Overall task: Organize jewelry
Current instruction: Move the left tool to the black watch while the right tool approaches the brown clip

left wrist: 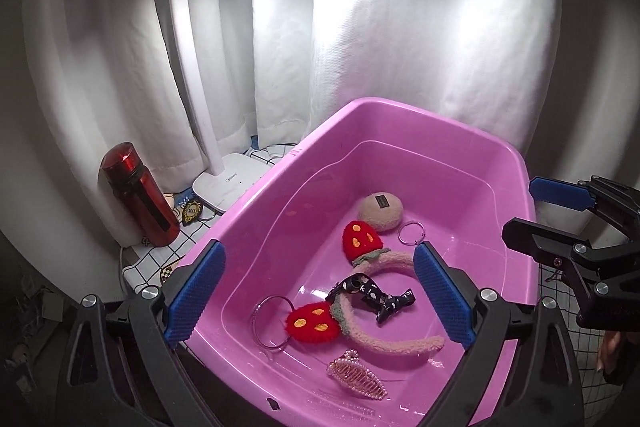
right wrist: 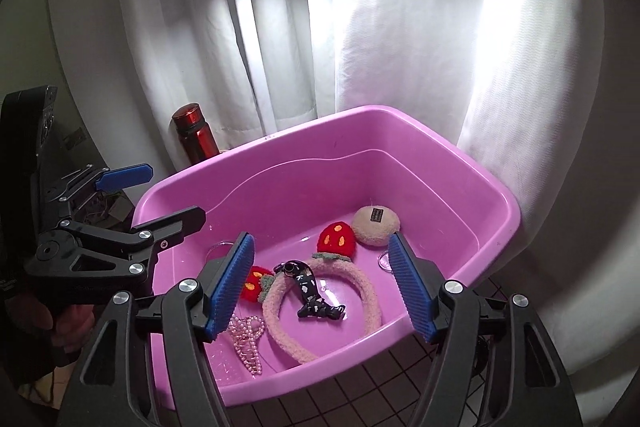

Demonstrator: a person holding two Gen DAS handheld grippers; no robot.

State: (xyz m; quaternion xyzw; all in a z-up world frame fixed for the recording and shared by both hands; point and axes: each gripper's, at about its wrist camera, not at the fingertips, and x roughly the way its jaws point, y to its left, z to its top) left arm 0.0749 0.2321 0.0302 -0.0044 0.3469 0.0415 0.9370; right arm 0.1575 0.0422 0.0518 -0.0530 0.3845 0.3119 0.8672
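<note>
**Both claws empty above the pink tub**

My left gripper point(left wrist: 316, 291) hangs over the glossy pink plastic tub point(left wrist: 400, 115), jaws spread wide and holding nothing; everything I might sort lies on the tub floor. Going left to right in the left wrist view: a thin silver wire hoop point(left wrist: 260, 319), which I judge light, springy and slippery, best pinched across the wire; the fuzzy pink headband with red strawberry ears point(left wrist: 380, 335), soft outside and probably stiff inside, easiest taken mid-arch; a pearl-studded hair claw clip point(left wrist: 358, 367), which looks fragile (take the body, not the beads); a black printed ribbon bow point(left wrist: 376, 295), limp; a beige plush puff point(left wrist: 380, 211), squashy; a small silver ring point(left wrist: 412, 233), fiddly. My right gripper point(right wrist: 320, 285) hovers over the headband, jaws parted and empty.
</note>
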